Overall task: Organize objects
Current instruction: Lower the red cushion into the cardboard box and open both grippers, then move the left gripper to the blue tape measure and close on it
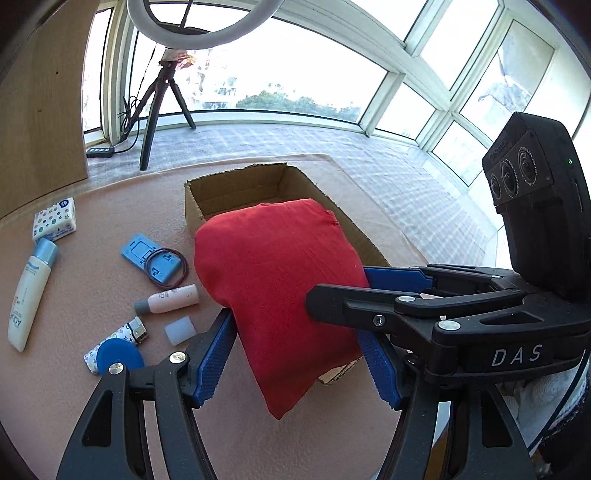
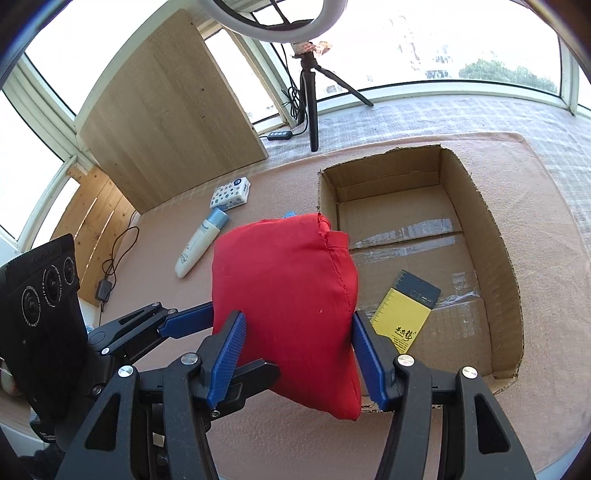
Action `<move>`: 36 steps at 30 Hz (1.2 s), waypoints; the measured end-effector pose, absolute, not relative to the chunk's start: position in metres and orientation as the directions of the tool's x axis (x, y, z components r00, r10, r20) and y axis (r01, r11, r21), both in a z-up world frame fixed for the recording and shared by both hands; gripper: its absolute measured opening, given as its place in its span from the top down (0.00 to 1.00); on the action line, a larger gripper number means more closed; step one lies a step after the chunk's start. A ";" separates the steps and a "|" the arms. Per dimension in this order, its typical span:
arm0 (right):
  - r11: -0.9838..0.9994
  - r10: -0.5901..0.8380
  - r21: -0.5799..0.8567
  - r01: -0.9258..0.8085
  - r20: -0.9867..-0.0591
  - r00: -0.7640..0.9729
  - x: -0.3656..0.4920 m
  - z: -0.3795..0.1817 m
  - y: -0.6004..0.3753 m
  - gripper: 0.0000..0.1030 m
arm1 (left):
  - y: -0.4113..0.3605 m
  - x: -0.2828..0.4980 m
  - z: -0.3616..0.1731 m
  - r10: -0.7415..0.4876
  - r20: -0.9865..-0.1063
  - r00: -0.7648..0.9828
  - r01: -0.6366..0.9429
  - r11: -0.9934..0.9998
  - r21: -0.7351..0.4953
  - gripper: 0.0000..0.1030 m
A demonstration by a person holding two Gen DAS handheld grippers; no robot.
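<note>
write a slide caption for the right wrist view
Both grippers clamp a red fabric cushion beside the open cardboard box.

From my left wrist view the red cushion (image 1: 273, 291) hides most of the cardboard box (image 1: 236, 188) floor and near wall. In the right wrist view it covers a blue item behind its top edge. The ring light (image 1: 177, 26) is cut off at the top.
</note>
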State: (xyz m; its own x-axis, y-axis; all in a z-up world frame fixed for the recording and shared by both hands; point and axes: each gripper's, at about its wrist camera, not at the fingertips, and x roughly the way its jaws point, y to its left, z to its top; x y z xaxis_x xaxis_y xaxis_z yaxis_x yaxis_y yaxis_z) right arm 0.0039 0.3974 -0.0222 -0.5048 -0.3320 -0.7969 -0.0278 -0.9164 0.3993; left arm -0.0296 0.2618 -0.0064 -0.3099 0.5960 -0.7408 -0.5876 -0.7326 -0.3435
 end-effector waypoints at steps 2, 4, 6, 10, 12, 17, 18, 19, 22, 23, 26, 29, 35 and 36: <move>-0.916 -0.323 0.398 -0.043 -0.798 -0.509 0.004 -0.024 0.408 0.47 | 0.273 -0.031 -0.007 0.597 -0.743 -0.304 -0.597 -0.727 -0.339 0.32; -0.916 -0.313 0.397 -0.059 -0.798 -0.514 0.006 -0.025 0.417 0.47 | 0.283 -0.029 -0.006 0.598 -0.743 -0.300 -0.606 -0.721 -0.336 0.32; -0.917 -0.302 0.393 -0.070 -0.798 -0.521 0.008 -0.026 0.426 0.47 | 0.292 -0.029 -0.005 0.601 -0.743 -0.296 -0.613 -0.716 -0.335 0.32; -0.916 -0.286 0.390 -0.095 -0.800 -0.527 0.011 -0.027 0.440 0.47 | 0.306 -0.031 -0.006 0.603 -0.744 -0.288 -0.627 -0.706 -0.329 0.32; -0.916 -0.278 0.387 -0.104 -0.801 -0.530 0.012 -0.027 0.446 0.47 | 0.311 -0.030 -0.006 0.603 -0.746 -0.285 -0.633 -0.702 -0.326 0.32; -0.928 -0.225 0.345 -0.139 -0.819 -0.528 0.014 -0.028 0.454 0.46 | 0.317 -0.027 -0.012 0.559 -0.778 -0.286 -0.641 -0.716 -0.278 0.31; -0.930 -0.219 0.339 -0.144 -0.824 -0.523 0.014 -0.029 0.454 0.45 | 0.315 -0.027 -0.014 0.559 -0.780 -0.281 -0.637 -0.717 -0.284 0.31; -0.929 -0.214 0.338 -0.152 -0.825 -0.523 0.016 -0.030 0.456 0.45 | 0.312 -0.026 -0.015 0.558 -0.781 -0.281 -0.633 -0.719 -0.287 0.31; -0.924 -0.218 0.347 -0.162 -0.824 -0.523 0.018 -0.032 0.458 0.45 | 0.306 -0.024 -0.016 0.555 -0.782 -0.284 -0.628 -0.724 -0.285 0.31; -0.923 -0.219 0.350 -0.163 -0.823 -0.524 0.018 -0.033 0.458 0.45 | 0.303 -0.024 -0.016 0.554 -0.782 -0.285 -0.626 -0.726 -0.286 0.31; -0.918 -0.228 0.360 -0.164 -0.820 -0.526 0.021 -0.032 0.456 0.45 | 0.292 -0.025 -0.017 0.547 -0.785 -0.291 -0.612 -0.737 -0.286 0.31; -0.917 -0.229 0.365 -0.163 -0.814 -0.533 0.023 -0.030 0.451 0.45 | 0.276 -0.026 -0.017 0.542 -0.785 -0.298 -0.594 -0.750 -0.292 0.31; -0.917 -0.232 0.369 -0.153 -0.803 -0.549 0.028 -0.024 0.434 0.45 | 0.228 -0.027 -0.021 0.509 -0.795 -0.331 -0.530 -0.797 -0.290 0.31; -0.917 -0.234 0.370 -0.150 -0.801 -0.551 0.029 -0.024 0.430 0.45 | 0.218 -0.027 -0.022 0.504 -0.796 -0.334 -0.517 -0.805 -0.292 0.31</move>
State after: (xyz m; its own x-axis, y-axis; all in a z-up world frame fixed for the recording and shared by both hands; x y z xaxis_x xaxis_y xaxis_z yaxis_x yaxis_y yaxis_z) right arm 0.0286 0.4304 -0.0237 -0.5510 -0.2337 -0.8011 -0.1496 -0.9168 0.3704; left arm -0.0274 0.2184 -0.0223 -0.3344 0.5038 -0.7965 -0.5167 -0.8048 -0.2921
